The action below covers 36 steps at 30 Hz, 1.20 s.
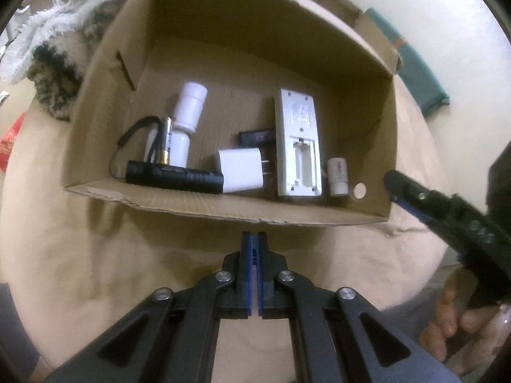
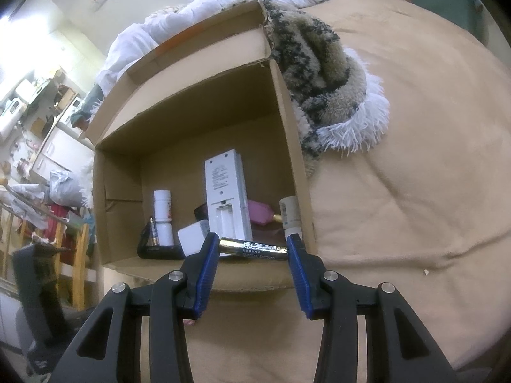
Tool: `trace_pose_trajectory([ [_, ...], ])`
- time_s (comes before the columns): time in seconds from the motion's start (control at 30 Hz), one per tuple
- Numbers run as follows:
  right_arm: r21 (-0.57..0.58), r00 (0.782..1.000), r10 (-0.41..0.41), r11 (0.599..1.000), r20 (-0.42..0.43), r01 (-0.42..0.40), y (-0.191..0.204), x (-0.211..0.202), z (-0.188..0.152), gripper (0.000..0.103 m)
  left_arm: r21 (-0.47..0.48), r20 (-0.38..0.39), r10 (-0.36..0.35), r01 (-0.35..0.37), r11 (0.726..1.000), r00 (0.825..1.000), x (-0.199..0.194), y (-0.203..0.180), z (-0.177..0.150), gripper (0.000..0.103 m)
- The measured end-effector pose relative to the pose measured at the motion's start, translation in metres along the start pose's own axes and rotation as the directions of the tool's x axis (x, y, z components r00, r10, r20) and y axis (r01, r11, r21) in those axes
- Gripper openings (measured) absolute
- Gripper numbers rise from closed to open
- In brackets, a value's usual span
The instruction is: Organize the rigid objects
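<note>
With the left claw (image 1: 254, 249) pressed together and empty before the cardboard box (image 2: 295, 146) on the bed (image 2: 399, 191), the right claw (image 2: 254, 252) pinched a battery (image 2: 254, 249) endwise over the box's near edge, best carried level inside before release.

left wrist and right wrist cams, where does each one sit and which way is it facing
Left wrist: rides the left gripper, jaws shut on nothing, looking down over the near wall into the cardboard box; the right gripper and a hand show at right.
Right wrist: rides the right gripper, clamped on a battery at the box's near edge, facing into it.
Shared: the box, white remote, white charger, tan bedcover.
</note>
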State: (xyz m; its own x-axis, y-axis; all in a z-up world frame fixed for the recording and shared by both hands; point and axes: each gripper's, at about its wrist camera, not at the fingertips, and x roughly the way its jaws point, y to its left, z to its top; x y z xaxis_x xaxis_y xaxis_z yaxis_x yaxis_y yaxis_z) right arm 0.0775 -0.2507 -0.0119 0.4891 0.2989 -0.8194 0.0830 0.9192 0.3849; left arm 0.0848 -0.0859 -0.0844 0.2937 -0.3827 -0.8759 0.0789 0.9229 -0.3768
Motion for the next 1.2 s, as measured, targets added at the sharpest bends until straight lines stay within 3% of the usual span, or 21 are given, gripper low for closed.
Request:
trace_pose_trajectory([
  [0.37,-0.046,1.0,0.013,0.999,0.013,-0.012,0.012,-0.003,-0.004,0.046,0.003,0.134,0.003,-0.003,1.0,0.991,-0.048,-0.006,0.01,0.002],
  [0.63,-0.08,0.996,0.079,0.994,0.048,-0.075,0.03,-0.019,-0.004,0.046,0.014,0.205,-0.003,0.001,1.0,0.979,-0.092,-0.007,0.045,0.002],
  [0.77,-0.12,0.995,0.074,0.991,0.059,-0.067,0.043,-0.023,0.006,0.046,0.027,0.247,0.017,-0.024,0.999,0.969,-0.117,0.0,0.067,0.002],
  [0.97,-0.144,0.997,0.046,0.989,0.06,-0.037,0.052,-0.008,0.03,0.046,0.1,0.273,0.107,-0.139,0.985,0.956,-0.108,-0.002,0.097,0.002],
  [1.1,-0.137,0.998,0.026,0.99,0.054,-0.018,0.05,0.01,0.04,0.046,0.133,0.267,0.144,-0.185,0.974,0.953,-0.083,-0.001,0.105,0.002],
  [1.2,-0.15,0.998,-0.034,0.988,0.056,0.042,0.046,0.021,0.038,0.046,0.137,0.256,0.184,-0.225,0.965,0.949,-0.058,0.003,0.105,0.002],
])
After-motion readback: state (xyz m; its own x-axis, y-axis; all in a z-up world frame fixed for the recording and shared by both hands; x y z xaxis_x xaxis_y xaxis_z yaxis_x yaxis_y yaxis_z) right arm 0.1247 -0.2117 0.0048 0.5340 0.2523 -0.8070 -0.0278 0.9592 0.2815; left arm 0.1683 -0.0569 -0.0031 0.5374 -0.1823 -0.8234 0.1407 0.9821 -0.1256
